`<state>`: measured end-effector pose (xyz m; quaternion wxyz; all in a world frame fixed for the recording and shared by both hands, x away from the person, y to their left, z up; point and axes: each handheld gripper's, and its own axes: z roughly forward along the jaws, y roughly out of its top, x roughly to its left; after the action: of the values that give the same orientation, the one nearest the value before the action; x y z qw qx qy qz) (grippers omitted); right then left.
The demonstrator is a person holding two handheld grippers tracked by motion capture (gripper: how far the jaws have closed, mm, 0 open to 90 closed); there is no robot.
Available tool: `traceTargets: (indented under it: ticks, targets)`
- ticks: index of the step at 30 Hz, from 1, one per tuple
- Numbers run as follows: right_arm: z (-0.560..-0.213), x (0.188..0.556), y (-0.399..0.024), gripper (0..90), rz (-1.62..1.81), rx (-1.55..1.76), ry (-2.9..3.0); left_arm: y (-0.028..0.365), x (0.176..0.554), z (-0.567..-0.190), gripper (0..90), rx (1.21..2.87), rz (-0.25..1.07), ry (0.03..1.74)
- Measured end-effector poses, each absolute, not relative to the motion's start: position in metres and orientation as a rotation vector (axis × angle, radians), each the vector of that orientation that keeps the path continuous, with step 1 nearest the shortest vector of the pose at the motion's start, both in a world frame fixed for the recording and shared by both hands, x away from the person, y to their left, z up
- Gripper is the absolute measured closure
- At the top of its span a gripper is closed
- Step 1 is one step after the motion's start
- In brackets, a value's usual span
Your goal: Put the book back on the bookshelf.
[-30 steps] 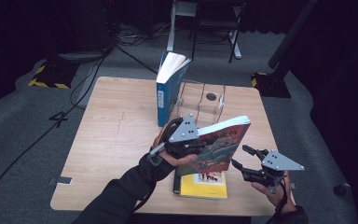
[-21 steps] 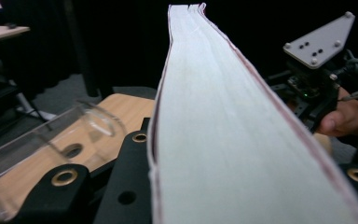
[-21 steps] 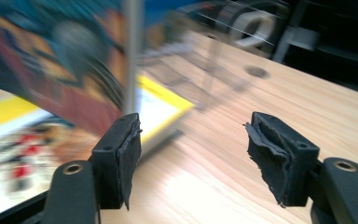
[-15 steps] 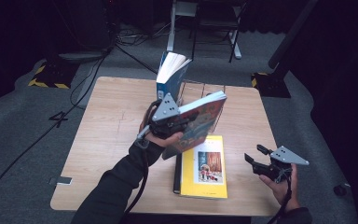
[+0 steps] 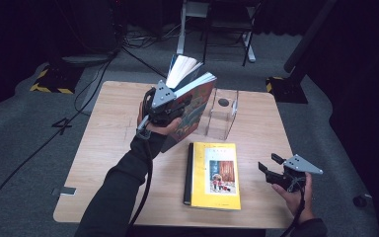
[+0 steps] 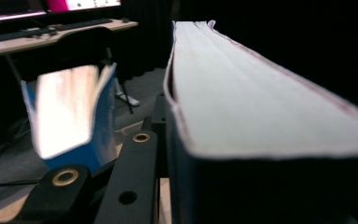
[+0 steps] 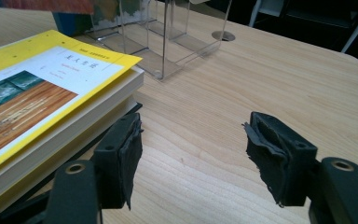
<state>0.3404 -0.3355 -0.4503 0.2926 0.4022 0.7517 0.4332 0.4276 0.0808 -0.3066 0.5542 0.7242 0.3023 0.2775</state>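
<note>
Wooden bench (image 5: 113, 148), dark room: colourful hardcover book (image 5: 192, 111) clamped by left gripper (image 5: 164, 106) upper centre, carried edge-up for shelving in clear acrylic stand (image 5: 222, 116); right gripper (image 5: 276, 170) idle lower right, jaws open.

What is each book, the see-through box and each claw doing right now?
Colourful book: closed, lifted off the table, gripped in the left claw.
Blue book: standing upright behind it, pages fanned open.
Yellow book: lying flat, closed, on top of another book.
Clear box: upright on the table.
Right claw: open, holding nothing, low over the table.
</note>
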Motion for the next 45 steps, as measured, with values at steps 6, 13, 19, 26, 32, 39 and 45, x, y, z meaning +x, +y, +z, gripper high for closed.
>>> traceTargets:
  ticks: [6, 13, 19, 26, 32, 39, 45]
  targets:
    - [-0.455, 0.341, -0.331, 37.2, 1.129, 1.059, 2.029, 0.068, 0.451, -0.309, 73.4, 1.727, 0.679, 0.755]
    - [-0.457, 0.341, -0.329, 38.0, 1.127, 1.045, 2.048, 0.045, 0.469, -0.318, 73.5, 1.742, 0.698, 0.811]
    - [-0.458, 0.342, -0.329, 38.2, 1.165, 1.033, 2.063, 0.024, 0.483, -0.327, 73.4, 1.763, 0.740, 0.835]
    - [-0.459, 0.341, -0.325, 36.8, 1.163, 1.026, 2.086, 0.007, 0.500, -0.333, 73.4, 1.757, 0.777, 0.897]
    - [-0.459, 0.342, -0.325, 36.7, 1.165, 1.017, 2.089, -0.007, 0.511, -0.336, 73.3, 1.751, 0.827, 0.928]
    - [-0.460, 0.342, -0.325, 36.8, 1.174, 1.018, 2.100, -0.018, 0.525, -0.340, 73.4, 1.714, 0.850, 0.955]
    - [-0.461, 0.343, -0.325, 35.3, 1.188, 1.007, 2.130, -0.023, 0.534, -0.349, 73.4, 1.671, 0.846, 0.980]
